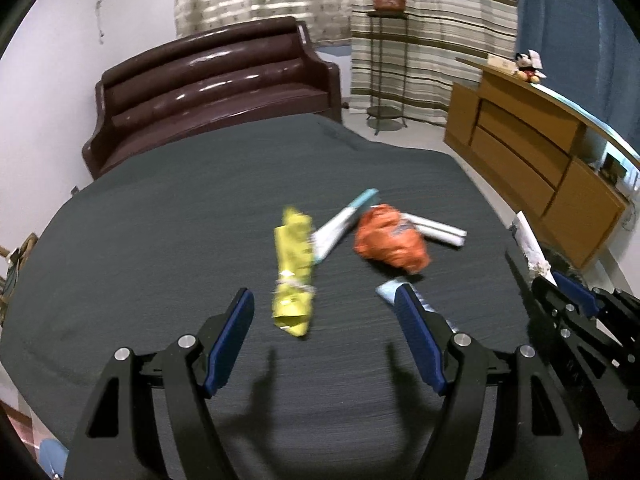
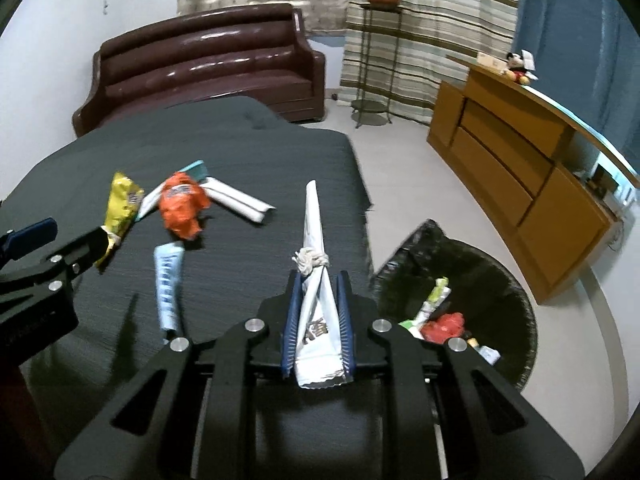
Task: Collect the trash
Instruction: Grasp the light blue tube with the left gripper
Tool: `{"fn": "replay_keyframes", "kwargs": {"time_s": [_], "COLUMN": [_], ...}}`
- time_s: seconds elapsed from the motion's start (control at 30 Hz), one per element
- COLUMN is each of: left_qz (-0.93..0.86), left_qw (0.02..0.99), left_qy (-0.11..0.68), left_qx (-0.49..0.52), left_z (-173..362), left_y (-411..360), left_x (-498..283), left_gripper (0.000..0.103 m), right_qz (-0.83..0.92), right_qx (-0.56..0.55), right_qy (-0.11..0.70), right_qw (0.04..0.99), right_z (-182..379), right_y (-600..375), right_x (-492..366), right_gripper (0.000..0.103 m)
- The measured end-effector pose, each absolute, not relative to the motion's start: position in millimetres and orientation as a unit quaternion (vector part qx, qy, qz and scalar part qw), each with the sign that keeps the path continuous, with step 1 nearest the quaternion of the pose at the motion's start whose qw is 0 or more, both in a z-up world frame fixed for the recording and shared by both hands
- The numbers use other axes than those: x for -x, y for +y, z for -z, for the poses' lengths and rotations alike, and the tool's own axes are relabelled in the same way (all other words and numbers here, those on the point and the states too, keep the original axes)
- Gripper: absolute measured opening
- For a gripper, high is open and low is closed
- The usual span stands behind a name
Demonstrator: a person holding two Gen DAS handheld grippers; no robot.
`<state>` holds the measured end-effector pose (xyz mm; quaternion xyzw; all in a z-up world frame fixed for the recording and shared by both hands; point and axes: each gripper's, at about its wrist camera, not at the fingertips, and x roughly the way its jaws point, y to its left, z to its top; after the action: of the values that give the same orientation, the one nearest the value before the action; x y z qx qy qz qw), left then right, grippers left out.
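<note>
Right tool (image 2: pixel 317 280) clenching our long white foil wrapper (image 2: pixel 314 224) | left tool (image 1: pixel 325 300) released, hovering over yellow crinkled wrapper (image 1: pixel 294 276) | we are keeping the grip firm while carrying it over black-lined bin (image 2: pixel 500 280).

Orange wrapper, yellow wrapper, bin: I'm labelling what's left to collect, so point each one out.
Orange wrapper (image 1: pixel 390 242), left wrist view, middle of the crumpled body.
Yellow wrapper (image 1: pixel 294 268), left wrist view, middle of its length.
Bin (image 2: pixel 486 258), right wrist view, black liner on the far inner wall.

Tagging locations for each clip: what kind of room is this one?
Probably a living room at home: a brown leather sofa, striped curtains and a wooden sideboard surround the dark cloth-covered table.
</note>
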<state>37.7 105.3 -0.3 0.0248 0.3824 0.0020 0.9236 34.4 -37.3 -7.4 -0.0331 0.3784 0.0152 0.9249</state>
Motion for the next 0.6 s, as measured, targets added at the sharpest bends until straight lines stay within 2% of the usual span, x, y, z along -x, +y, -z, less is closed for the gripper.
{"fn": "replay_keyframes", "kwargs": {"time_s": [0.6], "left_qz": [0.016], "left_qw": [0.906], "left_qy": [0.419], "left_qx": [-0.057], "left_z": [26], "left_y": [72], "left_x": [-51], "left_gripper": [0.07], "right_qz": [-0.004], "right_qx": [-0.005], "right_qy": [0.377], "right_qw": [0.926], "right_z": [13], "right_y": [-82], "right_x": [-26], "right_gripper": [0.018]}}
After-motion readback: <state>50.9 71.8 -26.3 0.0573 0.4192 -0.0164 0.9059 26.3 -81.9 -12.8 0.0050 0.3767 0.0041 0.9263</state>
